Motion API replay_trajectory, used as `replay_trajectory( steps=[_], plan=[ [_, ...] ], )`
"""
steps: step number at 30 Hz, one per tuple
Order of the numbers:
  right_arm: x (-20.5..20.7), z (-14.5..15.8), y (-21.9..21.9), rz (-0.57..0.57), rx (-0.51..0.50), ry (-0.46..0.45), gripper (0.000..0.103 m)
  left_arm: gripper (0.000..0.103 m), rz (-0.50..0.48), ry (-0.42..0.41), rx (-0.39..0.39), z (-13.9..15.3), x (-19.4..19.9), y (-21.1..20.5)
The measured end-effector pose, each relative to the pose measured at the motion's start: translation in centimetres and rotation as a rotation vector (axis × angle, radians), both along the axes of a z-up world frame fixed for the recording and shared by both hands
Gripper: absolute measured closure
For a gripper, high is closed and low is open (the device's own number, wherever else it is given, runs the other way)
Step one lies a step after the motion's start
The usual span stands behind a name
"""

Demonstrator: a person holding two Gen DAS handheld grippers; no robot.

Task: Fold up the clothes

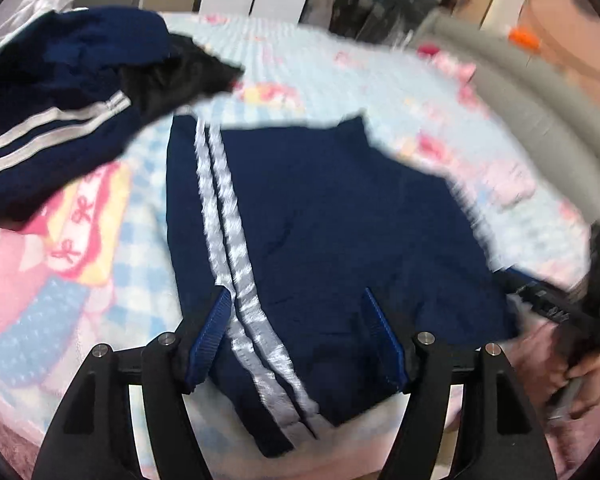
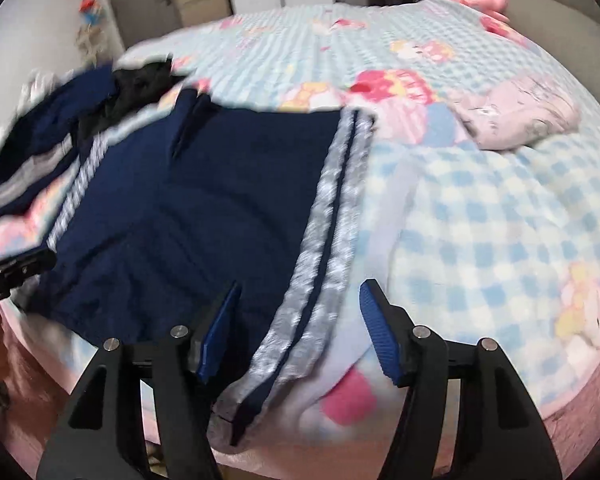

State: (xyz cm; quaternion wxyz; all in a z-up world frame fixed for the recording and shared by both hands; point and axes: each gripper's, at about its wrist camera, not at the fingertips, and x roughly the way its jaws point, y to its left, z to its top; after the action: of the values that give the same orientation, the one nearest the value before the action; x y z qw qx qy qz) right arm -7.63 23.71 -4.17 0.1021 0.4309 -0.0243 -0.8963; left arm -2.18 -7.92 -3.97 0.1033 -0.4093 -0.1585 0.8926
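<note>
Navy track shorts [image 1: 332,240] with paired white side stripes [image 1: 228,240] lie spread flat near the front edge of the bed [image 2: 480,220], on a blue-checked cartoon blanket. Both wrist views are motion-blurred, so fine creases are hard to read. The left gripper [image 1: 296,336] hangs over the left striped side of the garment with its jaws wide apart, the stripe running between the blue pads [image 1: 214,336] but not pinched. The right gripper [image 2: 300,332] hangs over the other striped edge [image 2: 328,220], likewise open with nothing clamped, its right pad over bare blanket. Further back on the bed, to the left, a heap of unfolded clothes [image 1: 60,112] waits: another navy striped piece with something black tangled in it. A pale pink folded item [image 2: 516,120] sits apart on the right. By my reading, the shorts have been laid out and smoothed and the grippers are let go, so the fold itself is not yet made. The next move would likely call for pinching both corners of one edge together, lifting evenly, and carrying that edge across so the stripes line up without dragging the blanket.
</note>
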Motion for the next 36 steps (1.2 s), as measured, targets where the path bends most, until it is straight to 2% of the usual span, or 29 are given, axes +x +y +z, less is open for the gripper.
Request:
replay_trajectory(
  steps=[2, 7, 8, 10, 12, 14, 16, 19, 20, 23, 25, 28, 30, 33, 36],
  plan=[
    [0.7, 1.0, 0.5, 0.024, -0.001, 0.056, 0.039, 0.033, 0.002, -0.018, 0.048, -0.3, 0.2, -0.5],
    [0.3, -0.8, 0.1, 0.024, 0.095, -0.019, 0.040, 0.034, 0.034, -0.079, -0.064, -1.7, -0.4, -0.8],
    [0.5, -1.0, 0.7, 0.008, 0.097, -0.025, 0.040, 0.033, 0.047, -0.071, -0.066, -1.6, -0.4, -1.0],
    [1.0, 0.1, 1.6, -0.040, 0.120, 0.041, 0.040, 0.033, 0.090, 0.003, -0.011, -0.5, 0.3, -2.0],
    [1.5, 1.4, 2.0, -0.062, 0.151, 0.104, 0.039, 0.033, 0.087, 0.044, 0.034, 0.3, 0.6, -2.5],
    [1.6, 1.0, 2.5, -0.049, 0.106, 0.066, 0.039, 0.033, 0.071, 0.023, 0.009, 0.0, 0.3, -2.1],
    [1.6, 0.5, 2.9, -0.032, 0.050, 0.015, 0.040, 0.033, 0.072, -0.032, -0.056, -0.9, -0.5, -1.1],
    [0.8, -0.7, 3.6, -0.064, 0.082, -0.035, 0.041, 0.033, 0.098, -0.111, -0.119, -2.7, -1.7, -0.8],
    [0.9, -0.4, 4.0, -0.083, 0.084, -0.028, 0.041, 0.033, 0.103, -0.116, -0.126, -2.9, -1.9, -0.8],
    [1.3, 0.6, 5.1, -0.157, 0.122, 0.012, 0.041, 0.033, 0.094, -0.042, -0.105, -1.4, -1.4, -0.8],
    [1.6, 1.3, 5.8, -0.143, 0.053, 0.032, 0.041, 0.033, 0.061, -0.002, -0.088, -0.7, -1.1, -0.3],
    [1.5, 1.2, 5.2, -0.073, -0.048, -0.010, 0.041, 0.033, 0.045, -0.026, -0.119, -1.4, -1.5, 0.3],
    [1.1, 0.2, 4.2, -0.049, 0.009, -0.042, 0.041, 0.033, 0.069, -0.060, -0.124, -2.1, -2.1, -0.2],
    [0.9, -0.3, 3.5, -0.044, 0.059, -0.056, 0.041, 0.033, 0.094, -0.051, -0.059, -1.8, -1.6, -1.6],
    [1.2, 0.3, 4.1, -0.069, 0.023, -0.034, 0.040, 0.033, 0.074, 0.012, 0.009, -0.7, -0.8, -1.9]
  ],
)
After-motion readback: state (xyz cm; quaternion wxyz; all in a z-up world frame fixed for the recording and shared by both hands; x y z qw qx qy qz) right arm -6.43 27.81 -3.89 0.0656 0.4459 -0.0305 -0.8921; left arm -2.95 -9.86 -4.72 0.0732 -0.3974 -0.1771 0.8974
